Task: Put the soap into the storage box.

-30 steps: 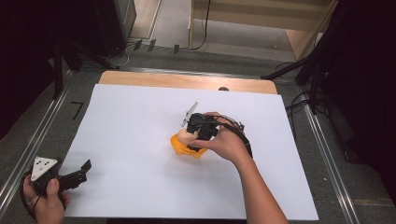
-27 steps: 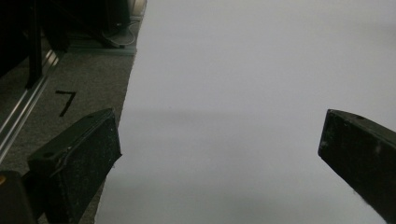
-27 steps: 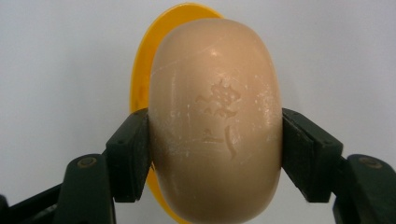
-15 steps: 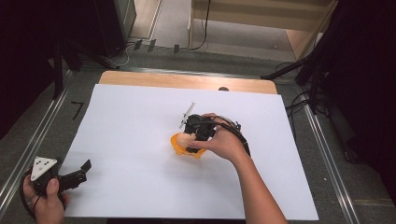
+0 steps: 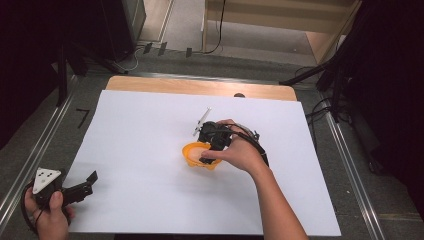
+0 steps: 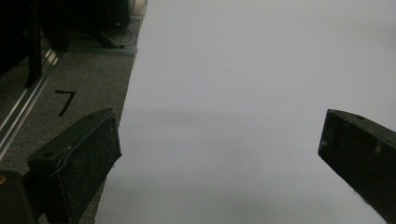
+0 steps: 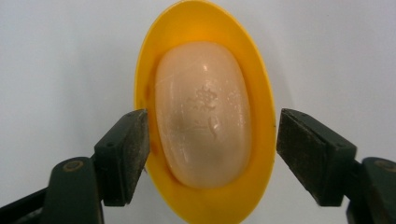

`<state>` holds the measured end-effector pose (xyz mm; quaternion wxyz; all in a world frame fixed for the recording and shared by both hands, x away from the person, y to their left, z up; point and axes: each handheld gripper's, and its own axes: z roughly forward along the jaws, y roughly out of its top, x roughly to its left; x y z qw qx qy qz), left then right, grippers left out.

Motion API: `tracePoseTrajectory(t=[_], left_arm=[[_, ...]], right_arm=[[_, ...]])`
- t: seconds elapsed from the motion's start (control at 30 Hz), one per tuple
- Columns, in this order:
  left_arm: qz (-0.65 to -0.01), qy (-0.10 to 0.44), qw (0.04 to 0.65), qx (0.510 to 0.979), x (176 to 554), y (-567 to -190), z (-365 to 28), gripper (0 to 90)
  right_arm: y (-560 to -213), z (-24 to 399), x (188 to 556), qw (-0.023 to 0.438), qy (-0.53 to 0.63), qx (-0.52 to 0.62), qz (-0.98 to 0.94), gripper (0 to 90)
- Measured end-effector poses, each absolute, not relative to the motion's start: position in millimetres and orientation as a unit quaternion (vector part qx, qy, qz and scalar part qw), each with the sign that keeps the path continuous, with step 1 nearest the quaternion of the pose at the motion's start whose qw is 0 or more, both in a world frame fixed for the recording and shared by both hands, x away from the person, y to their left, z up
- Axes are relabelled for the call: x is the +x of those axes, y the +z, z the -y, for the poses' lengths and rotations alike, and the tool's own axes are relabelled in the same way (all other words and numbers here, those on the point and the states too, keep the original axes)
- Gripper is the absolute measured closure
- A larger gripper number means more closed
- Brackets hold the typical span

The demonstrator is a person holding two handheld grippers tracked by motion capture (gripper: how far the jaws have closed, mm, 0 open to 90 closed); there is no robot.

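So the right gripper [image 7: 212, 140] has just been opened up: its jaws are now spread either side of the yellow dish [image 7: 204, 112], no longer clamped on anything. A soap bar [image 7: 202, 114] is left lying in that dish, mid-sheet on the white paper [image 5: 150, 150]. Looks like it's been placed. The left gripper [image 6: 219, 158] is held wide open, nothing in it.

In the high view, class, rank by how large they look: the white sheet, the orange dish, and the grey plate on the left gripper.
1. White sheet, by far the largest.
2. Orange dish, partly hidden by the right gripper.
3. Grey plate, looking slightly smaller, though nearer the camera, so unsure.
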<state>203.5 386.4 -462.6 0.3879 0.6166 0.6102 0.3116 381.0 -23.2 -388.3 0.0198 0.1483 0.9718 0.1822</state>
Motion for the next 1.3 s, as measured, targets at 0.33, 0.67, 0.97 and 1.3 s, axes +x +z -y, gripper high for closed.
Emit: tracePoseTrajectory(t=[0.33,0.67,0.97,1.3], left_arm=[[-0.609,0.313,0.388,0.617,203.3,-462.6,-386.3,0.0],[-0.608,0.313,0.387,0.618,203.3,-462.6,-385.9,0.0],[-0.608,0.313,0.387,0.618,203.3,-462.5,-385.8,0.0],[-0.608,0.314,0.387,0.618,203.1,-462.5,-385.7,0.0]], right_arm=[[-385.3,48.3,378.6,0.045,0.2,0.195,-0.959,15.0],[-385.3,86.7,373.7,0.059,0.231,0.261,-0.935,0.0],[-390.4,115.8,364.6,0.073,0.244,0.301,-0.919,0.0],[-398.1,151.0,353.8,0.093,0.265,0.337,-0.899,0.0]])
